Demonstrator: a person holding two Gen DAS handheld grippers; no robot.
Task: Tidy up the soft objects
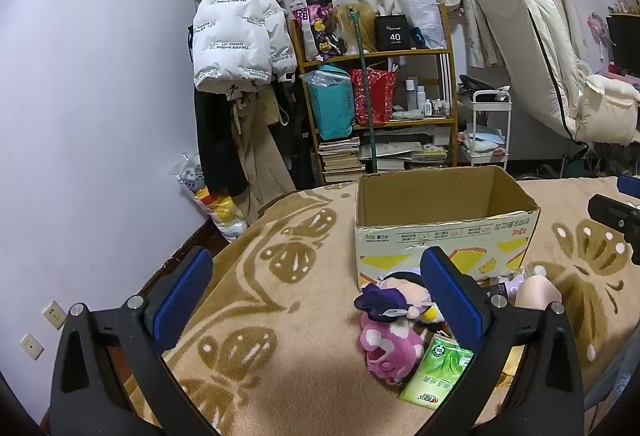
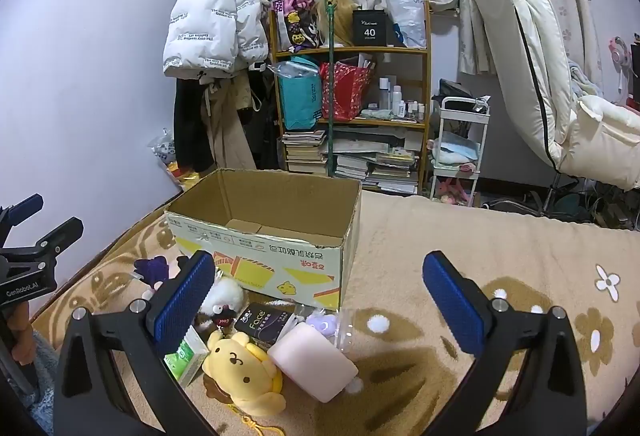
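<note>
Cardboard box (image 2: 264,232) empty. Both jaws wide, holding nothing. Right gripper (image 2: 320,300): drop onto yellow dog plush (image 2: 244,368), lower centre; pinch body, not cord.

Colours before you, bed surface
Tan fleece blanket (image 2: 500,248) with brown flower pattern; yellow plush dog (image 2: 240,368); pink plush bear (image 1: 390,350); green tissue pack (image 1: 434,376).
</note>
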